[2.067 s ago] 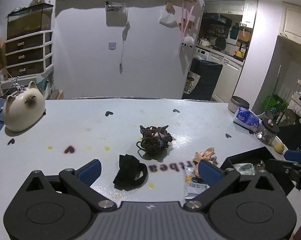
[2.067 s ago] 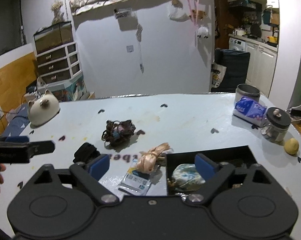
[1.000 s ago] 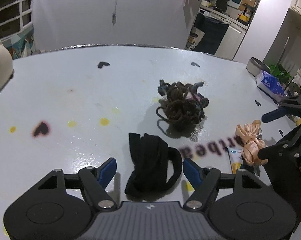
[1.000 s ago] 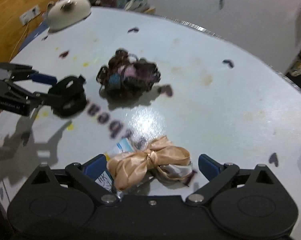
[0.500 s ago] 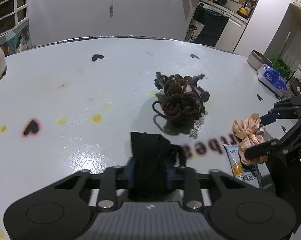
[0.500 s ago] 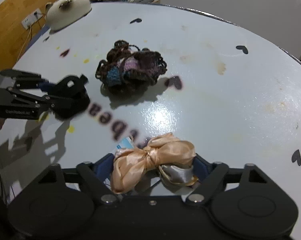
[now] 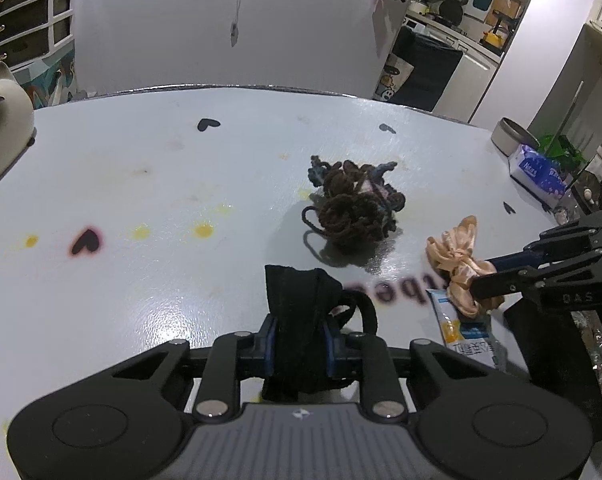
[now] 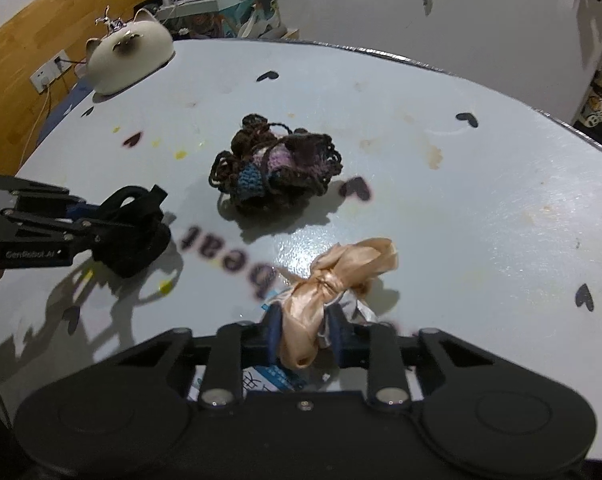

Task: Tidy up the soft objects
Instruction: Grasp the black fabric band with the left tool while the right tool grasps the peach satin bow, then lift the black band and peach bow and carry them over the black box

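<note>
The left claw point(image 7: 299, 344) is now pressed together on the black band point(image 7: 301, 316), which a second ago lay loose between its spread fingers. The right claw point(image 8: 305, 338) is closing on the peach bow point(image 8: 333, 280); its pads already touch the cloth on both sides, where a second ago they stood wide apart around it. Both soft things are at the near edge of the worktop point(image 8: 481, 200): the band at the near left, the bow at the near right, partly on a small packet point(image 7: 467, 340). I judge that both grasps are made or almost made, so the next step is probably to lift the two things and carry them to the place where they are kept. A dark box point(image 7: 557, 344) stands just right of the bow and may be that place, but I cannot tell.

The crochet bundle point(image 8: 275, 170) lies untouched further in, between the two claws. A cat figure point(image 8: 131, 54) stands at the far left edge.
</note>
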### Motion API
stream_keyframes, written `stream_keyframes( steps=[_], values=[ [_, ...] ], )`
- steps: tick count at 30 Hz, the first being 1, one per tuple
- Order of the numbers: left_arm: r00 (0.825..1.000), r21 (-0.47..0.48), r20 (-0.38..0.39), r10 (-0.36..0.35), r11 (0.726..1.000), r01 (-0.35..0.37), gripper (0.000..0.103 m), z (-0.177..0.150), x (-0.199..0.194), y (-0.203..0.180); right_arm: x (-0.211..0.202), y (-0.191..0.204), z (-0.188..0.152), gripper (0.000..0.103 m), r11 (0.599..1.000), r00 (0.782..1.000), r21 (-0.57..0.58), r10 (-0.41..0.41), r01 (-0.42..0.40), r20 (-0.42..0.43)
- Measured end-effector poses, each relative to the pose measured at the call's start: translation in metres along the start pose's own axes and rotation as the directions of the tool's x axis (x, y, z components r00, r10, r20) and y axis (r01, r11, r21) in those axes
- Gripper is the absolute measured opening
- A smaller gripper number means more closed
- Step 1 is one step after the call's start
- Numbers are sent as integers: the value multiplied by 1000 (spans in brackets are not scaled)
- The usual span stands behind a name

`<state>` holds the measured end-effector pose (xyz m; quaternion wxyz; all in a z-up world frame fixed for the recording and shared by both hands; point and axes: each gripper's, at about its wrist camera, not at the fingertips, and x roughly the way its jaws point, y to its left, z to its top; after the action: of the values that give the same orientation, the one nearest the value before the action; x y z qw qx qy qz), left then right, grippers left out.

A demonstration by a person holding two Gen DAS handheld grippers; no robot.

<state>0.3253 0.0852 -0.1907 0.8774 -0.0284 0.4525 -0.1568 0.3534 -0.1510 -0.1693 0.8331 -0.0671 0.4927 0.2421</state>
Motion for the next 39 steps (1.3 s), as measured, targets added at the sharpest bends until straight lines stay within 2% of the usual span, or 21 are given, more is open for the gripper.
stream_keyframes(
  steps=[4, 10, 18, 20, 24, 26, 33, 36, 39],
  values=[
    [1000, -4, 14, -1, 1000, 1, 24, -2, -9, -3, -10, 7, -1, 15, 999, 999, 24, -22, 21, 34],
    [999, -14, 42, -3, 1000, 3, 24, -5, -26, -7, -31, 25, -10, 14, 997, 995, 78, -30, 23, 90],
    [999, -37, 48, -4, 999, 6, 24, -20, -44, -9, -45, 72, -39, 15, 991, 998, 128, 25, -32, 55],
    [999, -47, 44, -4, 999, 7, 24, -26, -47, -9, -41, 83, -46, 29, 995, 999, 101, 4, -8, 39],
    [999, -61, 38, -4, 998, 6, 24, -35, -52, -9, -34, 92, -48, 49, 998, 998, 32, -47, 46, 31],
    [999, -63, 38, -4, 998, 7, 24, -37, -54, -10, -30, 90, -47, 61, 999, 999, -2, -33, 33, 34],
    [999, -61, 41, 0, 998, 2, 24, -41, -60, -10, -7, 84, -40, 67, 999, 1000, -50, 18, -18, -7],
    [999, -71, 42, 9, 997, -6, 24, -44, -63, -8, -5, 88, -43, 62, 997, 999, -57, 49, -49, -10],
    [999, -80, 41, 18, 997, -14, 24, -46, -66, -5, -1, 89, -47, 33, 996, 997, -46, 74, -75, -20]
  ],
)
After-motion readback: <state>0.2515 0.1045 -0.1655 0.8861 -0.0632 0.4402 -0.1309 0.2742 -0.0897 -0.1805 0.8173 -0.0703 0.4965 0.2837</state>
